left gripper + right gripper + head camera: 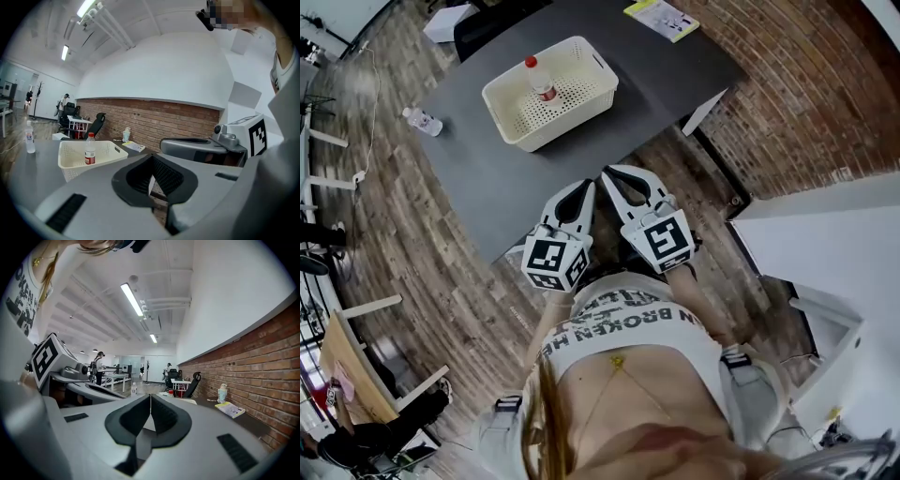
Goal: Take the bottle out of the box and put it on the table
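– Starting large: the dark table (478, 178) fills the upper middle of the head view. Why note it first?
– It's both start and finish. The white perforated box (581, 101) sits on it at upper centre. Bare top lies all round the box, so there is room for the set-down.
– Grippers?
– Left gripper (584, 187) and right gripper (612, 175) are side by side at frame centre, by the table's lower edge. Tips aim toward the box and are well apart from it. I read this as an approach stance, with nothing reached yet.
– Fingers?
– Both pairs are pressed together and empty. Each gripper view shows the dark pads meeting in a line. My judgement is that one pair must spread before it can take anything.
– Box contents?
– One bottle (542, 84) with a red cap and red label, upright near the middle of the box. I see nothing else inside. In the left gripper view its cap stands above the rim at centre left, so the neck looks reachable over the wall.
– Anything smaller?
– A second bottle (423, 121), clear, stands on the table at upper left, outside the box. It's probably not the target, being out already. A booklet (661, 17) lies at the top edge, clear of the likely path.
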### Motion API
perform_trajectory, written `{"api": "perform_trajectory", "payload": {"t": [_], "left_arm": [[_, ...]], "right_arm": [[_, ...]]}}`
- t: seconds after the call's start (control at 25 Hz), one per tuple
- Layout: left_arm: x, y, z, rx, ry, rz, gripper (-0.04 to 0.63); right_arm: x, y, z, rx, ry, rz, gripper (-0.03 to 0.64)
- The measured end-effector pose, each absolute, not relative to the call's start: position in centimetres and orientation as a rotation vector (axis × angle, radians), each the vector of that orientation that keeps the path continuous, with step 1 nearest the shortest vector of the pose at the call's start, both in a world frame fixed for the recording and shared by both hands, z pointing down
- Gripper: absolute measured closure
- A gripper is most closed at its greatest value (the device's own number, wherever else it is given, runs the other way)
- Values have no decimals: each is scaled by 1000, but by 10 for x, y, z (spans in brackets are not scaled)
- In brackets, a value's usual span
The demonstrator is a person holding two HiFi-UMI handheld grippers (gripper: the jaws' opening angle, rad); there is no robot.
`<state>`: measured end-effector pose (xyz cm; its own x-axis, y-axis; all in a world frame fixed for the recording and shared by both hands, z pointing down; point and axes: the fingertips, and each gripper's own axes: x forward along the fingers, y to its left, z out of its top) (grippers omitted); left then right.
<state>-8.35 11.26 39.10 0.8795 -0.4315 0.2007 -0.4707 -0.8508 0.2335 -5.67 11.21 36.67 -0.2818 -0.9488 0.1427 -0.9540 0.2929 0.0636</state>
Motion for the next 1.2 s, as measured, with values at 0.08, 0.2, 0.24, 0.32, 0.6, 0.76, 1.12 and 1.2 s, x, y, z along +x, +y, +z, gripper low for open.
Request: {"api": "perform_trajectory", "payload": {"t": [0.08, 0.2, 0.24, 0.32, 0.6, 0.76, 1.12, 1.2], "left_arm": [[-68, 108, 391, 2771, -691, 203, 591], [-43, 102, 392, 2777, -708, 205, 591], [-36, 101, 393, 2779, -719, 209, 591], [-27, 98, 397, 2772, -751, 219, 591], [-25, 81, 402, 2703, -871, 223, 591], [-34, 64, 405, 2668, -924, 217, 591], [-46, -2, 402, 2680, -891, 182, 591], [-45, -19, 401, 2700, -868, 188, 591]], "right_arm": [[-42, 107, 366, 1769, -2414, 41, 607], [-17, 101, 368, 1755, -2417, 39, 607], [-9, 100, 369, 1747, -2421, 37, 607], [5, 96, 371, 1725, -2436, 31, 607], [23, 73, 380, 1656, -2474, 75, 607], [11, 57, 383, 1592, -2508, 79, 607], [-3, -1, 381, 1621, -2483, 76, 607], [-3, -16, 380, 1640, -2472, 75, 607]]}}
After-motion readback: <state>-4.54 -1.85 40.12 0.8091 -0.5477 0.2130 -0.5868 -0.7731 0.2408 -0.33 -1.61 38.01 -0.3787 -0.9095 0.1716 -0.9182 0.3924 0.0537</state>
